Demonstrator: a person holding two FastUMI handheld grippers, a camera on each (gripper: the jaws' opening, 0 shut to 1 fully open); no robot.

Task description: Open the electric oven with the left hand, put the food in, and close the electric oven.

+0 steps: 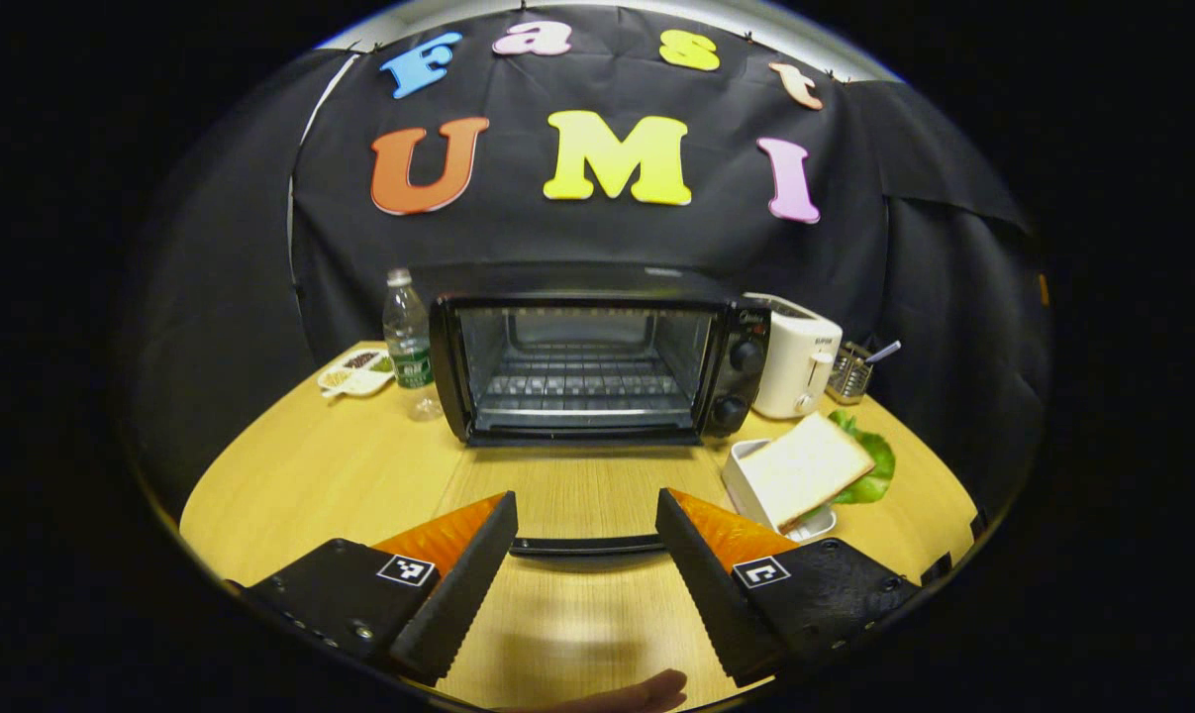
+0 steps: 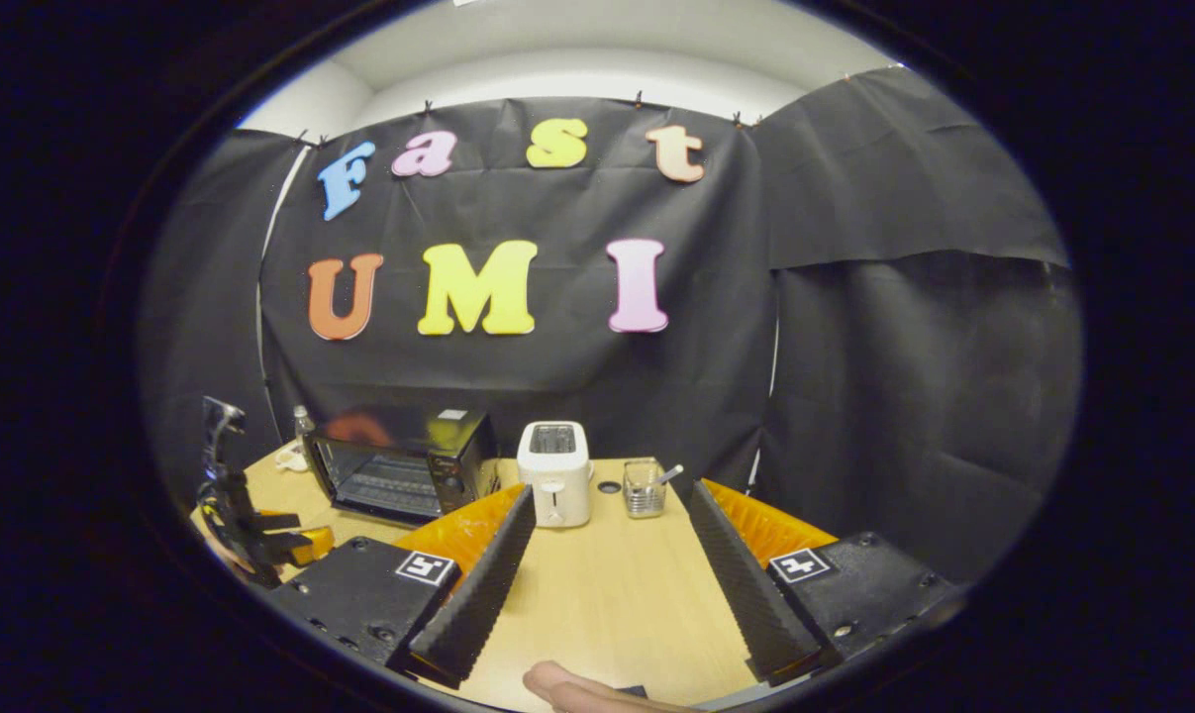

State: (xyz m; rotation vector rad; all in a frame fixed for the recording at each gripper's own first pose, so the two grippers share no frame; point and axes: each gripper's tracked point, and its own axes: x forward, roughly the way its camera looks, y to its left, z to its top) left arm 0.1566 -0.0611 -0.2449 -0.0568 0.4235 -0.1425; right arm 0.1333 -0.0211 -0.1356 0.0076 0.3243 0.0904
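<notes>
The black electric oven (image 1: 587,366) stands at the back of the wooden table (image 1: 300,475) with its glass door (image 1: 577,485) folded down flat toward me, the rack inside bare. The door's handle (image 1: 587,545) lies between the fingers of my left gripper (image 1: 585,500), which is open and not pressing on it. A slice of bread (image 1: 805,470) rests on a white tray (image 1: 741,475) right of the door, with a lettuce leaf (image 1: 879,470) behind it. My right gripper (image 2: 613,490) is open and holds nothing, off to the right, with the oven (image 2: 399,470) far to its left.
A white toaster (image 1: 800,366) and a utensil holder (image 1: 854,371) stand right of the oven. A water bottle (image 1: 409,342) and a small snack dish (image 1: 357,371) sit to its left. The left gripper (image 2: 250,535) appears at the left of the right gripper view.
</notes>
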